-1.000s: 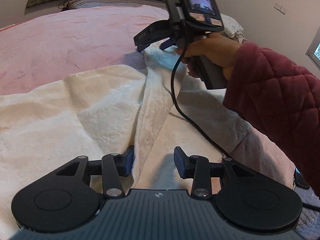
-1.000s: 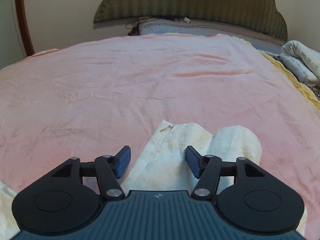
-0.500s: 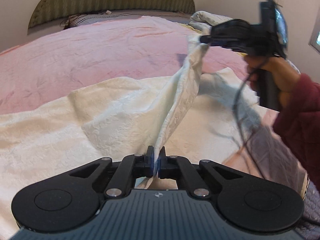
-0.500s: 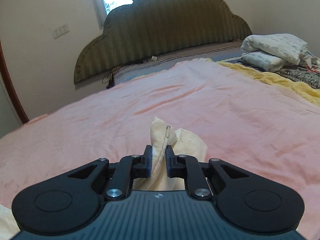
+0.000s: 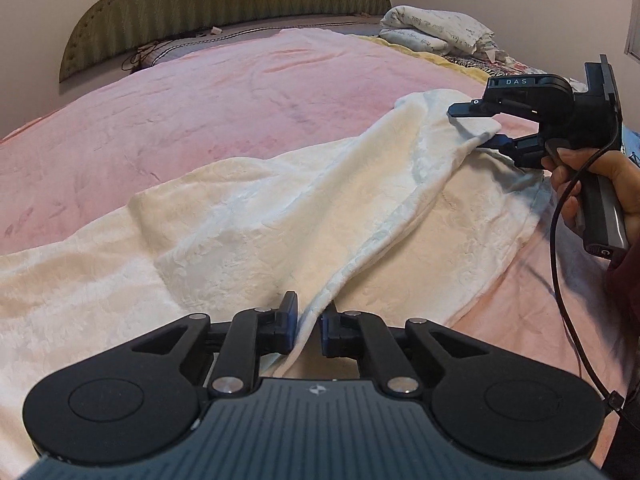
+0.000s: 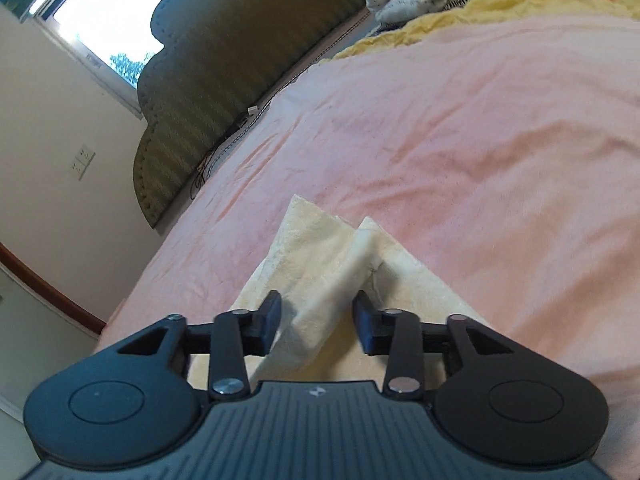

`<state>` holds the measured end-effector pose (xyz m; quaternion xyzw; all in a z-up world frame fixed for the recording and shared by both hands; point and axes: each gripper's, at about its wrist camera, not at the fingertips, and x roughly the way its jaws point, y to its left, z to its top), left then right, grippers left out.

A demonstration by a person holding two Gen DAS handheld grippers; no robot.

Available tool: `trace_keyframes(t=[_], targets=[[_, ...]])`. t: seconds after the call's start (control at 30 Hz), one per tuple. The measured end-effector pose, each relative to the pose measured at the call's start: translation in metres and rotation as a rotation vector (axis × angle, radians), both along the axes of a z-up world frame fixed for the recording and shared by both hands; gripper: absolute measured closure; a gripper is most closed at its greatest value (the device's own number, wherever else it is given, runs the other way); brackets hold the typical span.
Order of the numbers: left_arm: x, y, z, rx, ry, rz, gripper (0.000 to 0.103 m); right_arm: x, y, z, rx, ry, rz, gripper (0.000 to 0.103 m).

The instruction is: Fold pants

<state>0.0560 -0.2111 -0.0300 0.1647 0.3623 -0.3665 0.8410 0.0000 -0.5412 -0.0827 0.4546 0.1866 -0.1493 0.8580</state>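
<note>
Cream fleece pants point(image 5: 248, 216) lie spread on the pink bed, with one edge folded over into a long ridge. My left gripper point(image 5: 310, 326) is at the near end of that ridge; its jaws are opening, and the fabric edge hangs loosely between them. At the far right, a hand point(image 5: 600, 184) holds my right gripper point(image 5: 476, 126) at the other end of the fold. In the right wrist view the right gripper point(image 6: 318, 320) is rolled sideways. Its jaws are opening, with a raised pleat of the pants point(image 6: 320, 252) between the pads but not pinched.
The pink blanket point(image 5: 200, 100) covers the bed up to a green padded headboard point(image 5: 224, 4). Folded white bedding point(image 5: 436, 28) and a yellow blanket point(image 6: 460, 24) sit at the far right corner. A black cable point(image 5: 560, 264) hangs from the right gripper.
Half a second ago both grippers were shut on the pants edge; now both sets of jaws have parted. The right gripper swung right and lower while rolling, laying the lifted fold down.
</note>
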Motion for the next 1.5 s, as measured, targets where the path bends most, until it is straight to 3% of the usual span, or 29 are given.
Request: trace_keyframes(t=[0.1, 0.17, 0.33, 0.43, 0.53, 0.57, 0.63, 0.67, 0.73, 0.8, 0.93, 1.13, 1.33, 1.4, 1.43, 1.5], targets=[[0.002, 0.002, 0.001, -0.008, 0.014, 0.017, 0.091, -0.004, -0.001, -0.002, -0.004, -0.008, -0.028, 0.068], [0.005, 0.005, 0.002, -0.027, 0.036, 0.034, 0.096, -0.009, -0.002, -0.001, -0.013, -0.014, -0.042, 0.084], [0.014, 0.015, 0.014, -0.102, 0.036, 0.116, 0.097, 0.005, 0.000, 0.030, -0.053, -0.054, 0.018, 0.089], [0.013, 0.028, 0.034, -0.181, -0.005, 0.173, 0.098, 0.008, 0.010, 0.075, -0.123, -0.191, 0.075, 0.089], [0.003, 0.030, 0.046, -0.168, -0.002, 0.071, 0.098, -0.020, 0.020, 0.106, -0.246, -0.297, 0.080, 0.089], [-0.001, 0.027, 0.043, -0.140, 0.009, 0.027, 0.097, -0.031, 0.019, 0.103, -0.251, -0.277, 0.065, 0.090], [-0.007, 0.019, 0.028, -0.080, 0.039, -0.025, 0.097, -0.046, 0.012, 0.079, -0.233, -0.135, 0.027, 0.089], [-0.009, 0.015, 0.021, -0.055, 0.056, -0.031, 0.097, -0.052, 0.007, 0.061, -0.203, -0.054, 0.007, 0.089], [-0.013, 0.011, 0.009, -0.018, 0.066, -0.029, 0.097, -0.066, -0.001, 0.027, -0.097, 0.016, -0.029, 0.089], [-0.017, 0.011, 0.010, -0.015, 0.038, -0.038, 0.097, -0.081, -0.004, 0.009, -0.032, 0.014, -0.051, 0.089], [-0.017, 0.019, 0.021, -0.054, 0.032, -0.046, 0.098, -0.091, 0.001, 0.011, -0.076, 0.027, -0.051, 0.089], [-0.024, 0.024, 0.021, -0.036, 0.041, -0.094, 0.099, -0.104, 0.006, 0.017, -0.160, 0.056, -0.064, 0.089], [-0.018, 0.019, 0.009, 0.001, 0.055, -0.082, 0.099, -0.104, -0.004, 0.002, -0.041, 0.009, -0.006, 0.089], [-0.017, 0.016, 0.008, 0.001, 0.046, -0.078, 0.096, -0.097, -0.003, -0.001, -0.011, 0.017, 0.013, 0.085], [-0.016, 0.016, 0.008, -0.001, 0.043, -0.075, 0.088, -0.093, -0.001, -0.003, 0.003, 0.026, 0.009, 0.078], [-0.015, 0.013, 0.005, 0.001, 0.036, -0.071, 0.088, -0.088, 0.003, -0.005, 0.023, 0.006, 0.009, 0.070]])
